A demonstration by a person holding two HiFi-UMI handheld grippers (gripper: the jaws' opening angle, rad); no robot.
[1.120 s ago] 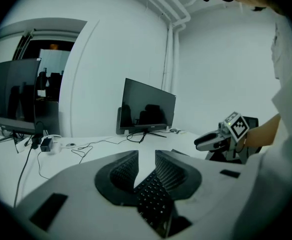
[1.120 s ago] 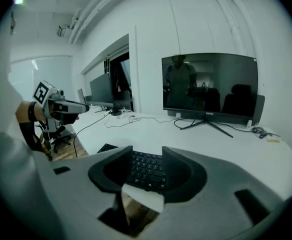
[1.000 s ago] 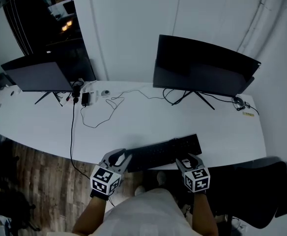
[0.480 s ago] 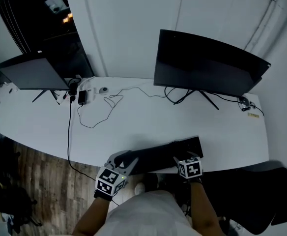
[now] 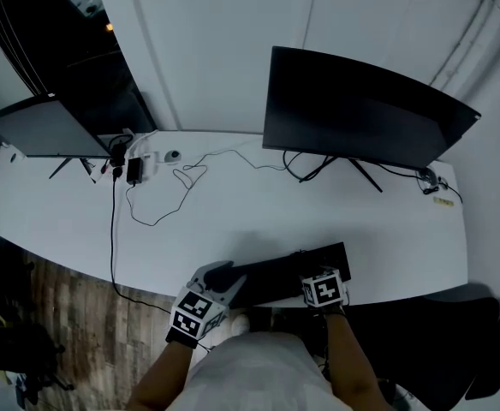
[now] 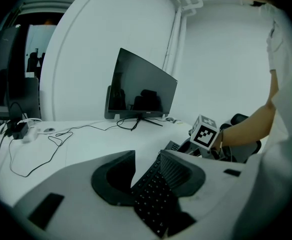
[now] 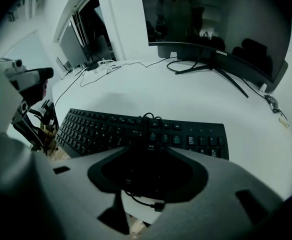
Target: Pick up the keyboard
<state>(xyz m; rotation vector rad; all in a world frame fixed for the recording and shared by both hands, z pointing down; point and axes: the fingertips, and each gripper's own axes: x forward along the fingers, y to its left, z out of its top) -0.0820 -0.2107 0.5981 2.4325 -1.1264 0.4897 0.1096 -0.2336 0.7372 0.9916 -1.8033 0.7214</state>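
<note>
We see a long white desk [image 5: 233,225]. A flat black keyboard [image 5: 271,278] lies along its near edge, right of centre. Far right stands a wide black curved monitor [image 5: 361,118] on a splayed stand. Far left is a smaller black monitor [image 5: 40,129]. Between them lie a black power brick [image 5: 134,171] and a small round white puck [image 5: 173,156]. A thin black cable [image 5: 160,202] loops toward the middle, and another drops over the near edge.

Curved white tabletop [image 5: 233,221], white walls [image 5: 216,50]. Wood-plank floor [image 5: 70,315]. Lg black monitor [image 5: 361,114] ctr-right, 2nd monitor [image 5: 40,127] far left, dark glazed opening [image 5: 62,50] behind it. Black chair [image 5: 455,349] btm right. Cool dim light.
</note>
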